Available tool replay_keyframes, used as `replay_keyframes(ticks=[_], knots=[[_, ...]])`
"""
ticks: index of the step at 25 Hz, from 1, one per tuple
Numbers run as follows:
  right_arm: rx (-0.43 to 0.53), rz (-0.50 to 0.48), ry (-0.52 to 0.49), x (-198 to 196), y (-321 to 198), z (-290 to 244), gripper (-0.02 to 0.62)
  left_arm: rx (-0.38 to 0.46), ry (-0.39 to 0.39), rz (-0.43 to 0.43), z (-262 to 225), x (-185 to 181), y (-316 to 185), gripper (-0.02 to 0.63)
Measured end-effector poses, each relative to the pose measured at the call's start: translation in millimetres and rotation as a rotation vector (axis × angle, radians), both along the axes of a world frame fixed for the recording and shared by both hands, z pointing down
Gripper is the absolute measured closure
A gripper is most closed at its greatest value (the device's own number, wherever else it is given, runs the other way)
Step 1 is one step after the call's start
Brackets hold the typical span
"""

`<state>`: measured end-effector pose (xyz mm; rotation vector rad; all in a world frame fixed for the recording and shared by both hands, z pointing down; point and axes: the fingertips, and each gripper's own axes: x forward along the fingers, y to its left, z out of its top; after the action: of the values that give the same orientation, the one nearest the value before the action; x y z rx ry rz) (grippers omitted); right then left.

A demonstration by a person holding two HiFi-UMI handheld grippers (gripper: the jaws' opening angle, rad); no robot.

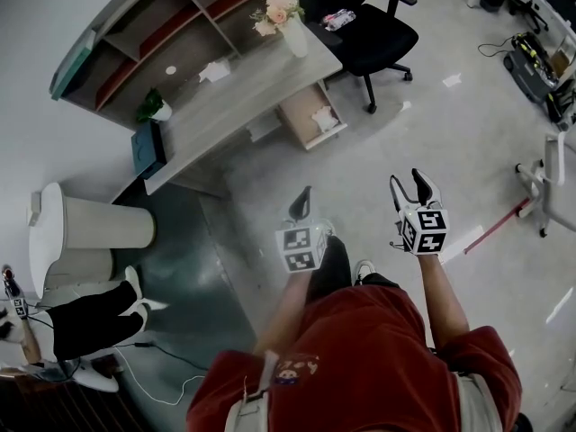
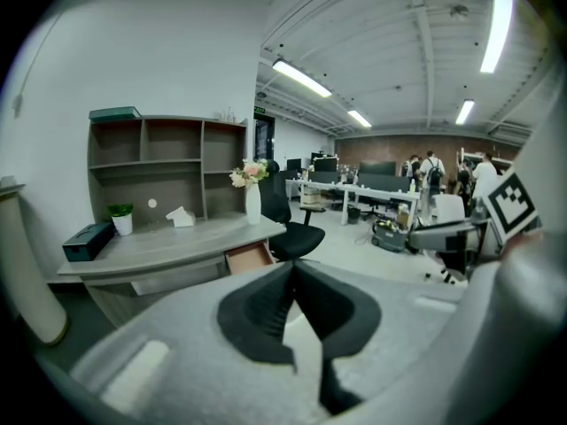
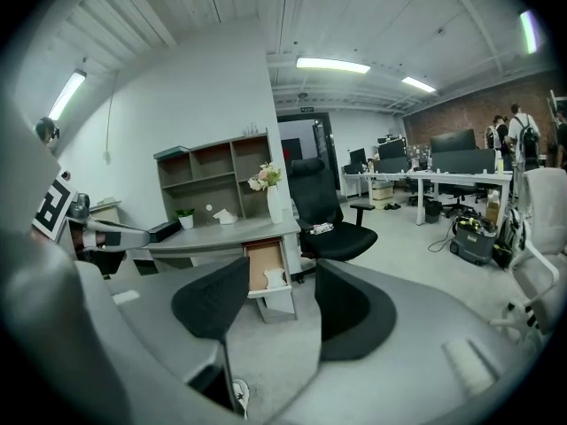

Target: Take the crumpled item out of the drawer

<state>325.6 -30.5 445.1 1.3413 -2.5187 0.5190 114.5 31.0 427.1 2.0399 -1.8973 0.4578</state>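
Note:
The desk point(image 1: 225, 93) stands well ahead of me, and its wooden drawer point(image 1: 310, 115) is pulled open beneath its right end. A white crumpled item point(image 1: 324, 118) lies inside the drawer. The right gripper view frames the drawer point(image 3: 264, 262) and the crumpled item point(image 3: 275, 277) between its jaws, far off. My left gripper point(image 1: 304, 192) is held in the air, shut with nothing in it, its tips meeting point(image 2: 292, 266). The right gripper point(image 1: 405, 178) is open and empty point(image 3: 283, 260). Both are a good distance short of the drawer.
A black office chair point(image 1: 373, 25) stands right of the desk. A vase of flowers point(image 1: 286, 21), a teal box point(image 1: 148, 147) and a small plant point(image 1: 153, 106) are on the desk. There is a white bin point(image 1: 99, 223) at left, a seated person's legs point(image 1: 90, 318) and a chair base point(image 1: 549, 183) at right.

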Motion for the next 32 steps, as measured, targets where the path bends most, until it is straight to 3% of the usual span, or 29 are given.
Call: replay_keyframes(ticks=[9, 23, 32], knots=[[-0.010, -0.018, 0.016, -63.7, -58.8, 11.3, 0.379, 0.004, 0.016, 0.002, 17.4, -56.6, -60.9, 0.609], [-0.040, -0.114, 0.092, -233.7, -149.9, 9.9, 0.379, 0.006, 0.045, -0.047, 14.4, -210.6, -152.1, 0.609], [-0.049, -0.142, 0.117, -300.6, -181.0, 14.8, 0.379, 0.004, 0.058, -0.082, 25.0, -281.0, -183.5, 0.609]])
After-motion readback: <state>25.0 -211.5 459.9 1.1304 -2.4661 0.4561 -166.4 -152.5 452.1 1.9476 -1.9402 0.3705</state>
